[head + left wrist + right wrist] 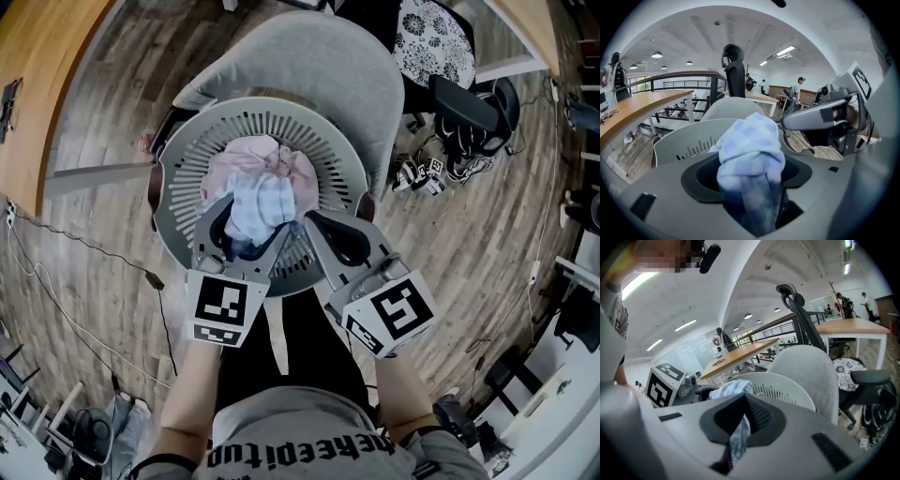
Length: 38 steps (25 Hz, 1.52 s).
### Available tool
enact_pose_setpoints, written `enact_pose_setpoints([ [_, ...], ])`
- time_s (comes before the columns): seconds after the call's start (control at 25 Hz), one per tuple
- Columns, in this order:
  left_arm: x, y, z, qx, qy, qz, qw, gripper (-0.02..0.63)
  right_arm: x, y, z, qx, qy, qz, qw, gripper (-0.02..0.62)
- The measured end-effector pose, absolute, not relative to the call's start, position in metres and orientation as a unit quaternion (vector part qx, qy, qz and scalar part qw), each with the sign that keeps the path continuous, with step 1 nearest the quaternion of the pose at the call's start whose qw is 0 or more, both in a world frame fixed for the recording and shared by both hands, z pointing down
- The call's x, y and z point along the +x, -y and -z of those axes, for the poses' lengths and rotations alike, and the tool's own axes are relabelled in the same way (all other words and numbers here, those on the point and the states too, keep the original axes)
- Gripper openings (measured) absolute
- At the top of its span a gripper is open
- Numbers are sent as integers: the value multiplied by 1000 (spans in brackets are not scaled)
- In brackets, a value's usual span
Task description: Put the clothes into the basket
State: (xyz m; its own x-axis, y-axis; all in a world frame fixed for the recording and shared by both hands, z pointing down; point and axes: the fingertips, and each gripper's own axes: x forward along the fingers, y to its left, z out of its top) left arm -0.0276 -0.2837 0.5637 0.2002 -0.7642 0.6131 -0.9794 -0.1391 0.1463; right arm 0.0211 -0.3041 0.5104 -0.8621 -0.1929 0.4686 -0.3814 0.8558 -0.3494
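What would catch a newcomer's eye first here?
A pale blue checked cloth is bunched over the round grey basket, between the left gripper's spread jaws, with one fold pinched by the right gripper. Pink clothes already lie in the basket, which sits on a grey chair.

Grey chair [328, 75] upper centre; wooden desk [28, 84] upper left; patterned cushion [431, 37] upper right; black cable [77, 242] on plank floor [506, 225], left.
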Motion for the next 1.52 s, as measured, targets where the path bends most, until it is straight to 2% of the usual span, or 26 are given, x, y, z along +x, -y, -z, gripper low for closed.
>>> enact_pose_setpoints([
  [0.52,-36,279,-552,726,610,-184,258,314,16,298,-505,150,942,-216,211,9],
  [0.68,-42,275,-547,720,622,-178,251,214,13,296,-502,151,942,-213,210,9],
  [1.0,-50,270,-535,729,619,-160,247,63,2,289,-492,153,945,-204,206,9],
  [1.24,-56,266,-520,742,614,-124,241,21,-5,282,-484,158,946,-194,205,9],
  [1.52,-63,262,-498,753,606,-109,230,14,-13,275,-465,168,949,-183,194,9],
])
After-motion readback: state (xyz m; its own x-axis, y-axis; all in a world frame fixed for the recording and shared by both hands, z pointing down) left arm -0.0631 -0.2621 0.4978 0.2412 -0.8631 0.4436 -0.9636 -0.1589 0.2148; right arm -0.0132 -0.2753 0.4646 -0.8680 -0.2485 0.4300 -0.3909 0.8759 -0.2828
